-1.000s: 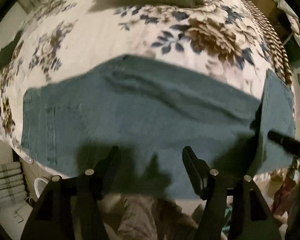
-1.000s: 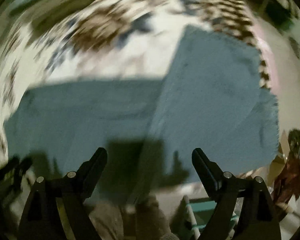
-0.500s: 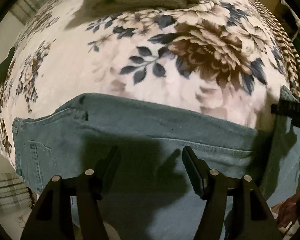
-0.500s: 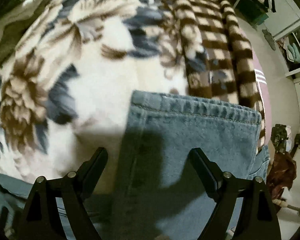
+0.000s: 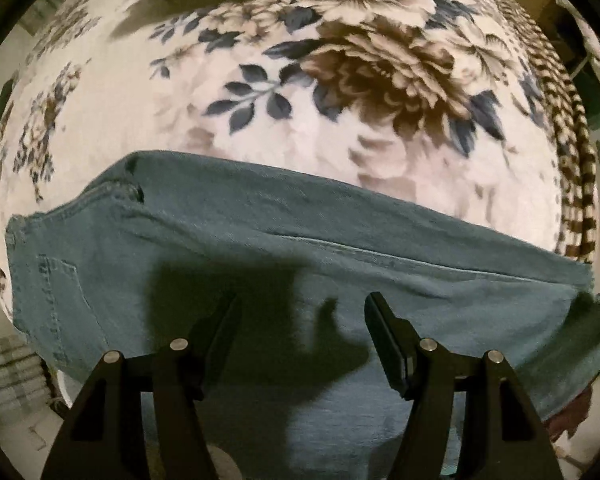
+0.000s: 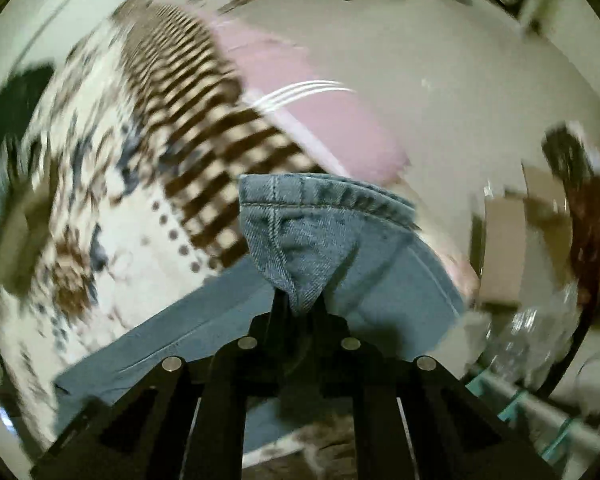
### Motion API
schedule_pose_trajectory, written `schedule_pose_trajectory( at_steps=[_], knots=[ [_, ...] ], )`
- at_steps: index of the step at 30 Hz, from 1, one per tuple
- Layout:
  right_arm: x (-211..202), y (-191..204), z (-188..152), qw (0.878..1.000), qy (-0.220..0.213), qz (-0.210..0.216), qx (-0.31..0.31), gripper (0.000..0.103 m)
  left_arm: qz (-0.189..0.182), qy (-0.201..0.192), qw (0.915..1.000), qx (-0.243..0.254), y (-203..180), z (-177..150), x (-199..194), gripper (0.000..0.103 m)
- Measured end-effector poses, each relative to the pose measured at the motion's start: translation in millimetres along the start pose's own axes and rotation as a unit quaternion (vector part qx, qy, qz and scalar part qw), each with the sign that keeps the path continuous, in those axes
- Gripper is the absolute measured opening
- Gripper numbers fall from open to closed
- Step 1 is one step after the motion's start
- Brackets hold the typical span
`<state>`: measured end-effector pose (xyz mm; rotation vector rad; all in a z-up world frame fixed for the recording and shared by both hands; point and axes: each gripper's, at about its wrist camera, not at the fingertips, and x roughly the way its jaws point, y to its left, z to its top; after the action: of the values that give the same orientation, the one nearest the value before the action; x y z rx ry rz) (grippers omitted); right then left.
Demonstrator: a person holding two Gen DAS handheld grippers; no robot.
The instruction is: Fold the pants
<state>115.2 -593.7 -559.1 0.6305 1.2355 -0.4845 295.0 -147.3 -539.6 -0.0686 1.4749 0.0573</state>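
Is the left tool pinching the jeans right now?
No, the left tool hangs over the jeans with its fingers spread apart and no denim caught between them.

floral blanket, checkered border, pink sheet

The pants are matt blue denim, coarse in weave, with raised stitched seams and a thick hemmed cuff. Under them the blanket looks soft and fleecy, printed with flowers. Both grippers are matt black plastic with small shiny metal pins.
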Motion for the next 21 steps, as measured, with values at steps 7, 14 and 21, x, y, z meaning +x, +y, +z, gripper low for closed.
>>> schedule_pose_trajectory(
  at_steps=[7,14,21],
  knots=[
    [-41,14,55,0.992,-0.044,0.117,0.019,0.01,-0.019,-0.022,0.9996,0.0,-13,6,-29,0.062],
    [-107,26,35,0.967,-0.16,0.196,-0.031,0.01,-0.023,-0.057,0.9981,0.005,-10,16,-51,0.062],
    [30,-62,-12,0.998,-0.034,0.055,0.018,0.051,0.006,-0.035,0.9992,0.02,-17,0,-12,0.062]
  ],
)
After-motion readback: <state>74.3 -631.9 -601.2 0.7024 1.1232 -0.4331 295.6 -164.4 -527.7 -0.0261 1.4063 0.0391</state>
